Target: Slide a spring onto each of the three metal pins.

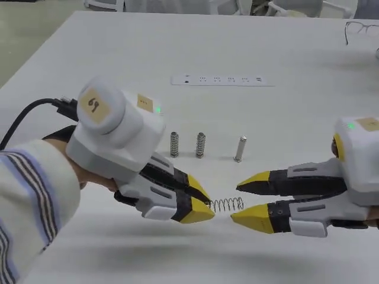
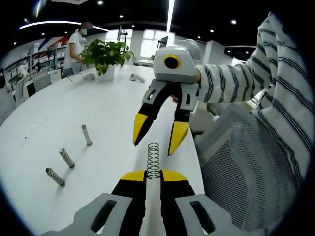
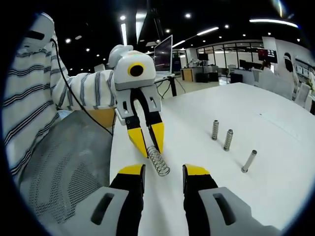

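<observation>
The left hand-held gripper (image 1: 204,208) is clamping one end of a coil spring (image 1: 226,205) over the desk (image 1: 284,118). The spring's long axis is lying level and pointing straight at the right hand-held gripper (image 1: 235,200), whose jaws are standing apart with the free end between their tips. The bare pin (image 1: 240,148) is standing upright just beyond, nearer the right hand-held gripper. The two other pins (image 1: 174,144) are already wearing springs.

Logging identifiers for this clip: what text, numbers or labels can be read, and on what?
"19" or "61", orientation unclear: round sticker on the housing of the left claw.
Square sticker beside it: too small to read.
Power strip markings: too small to read.
Yellow sticker on the housing of the right claw: cut off, unreadable.
</observation>
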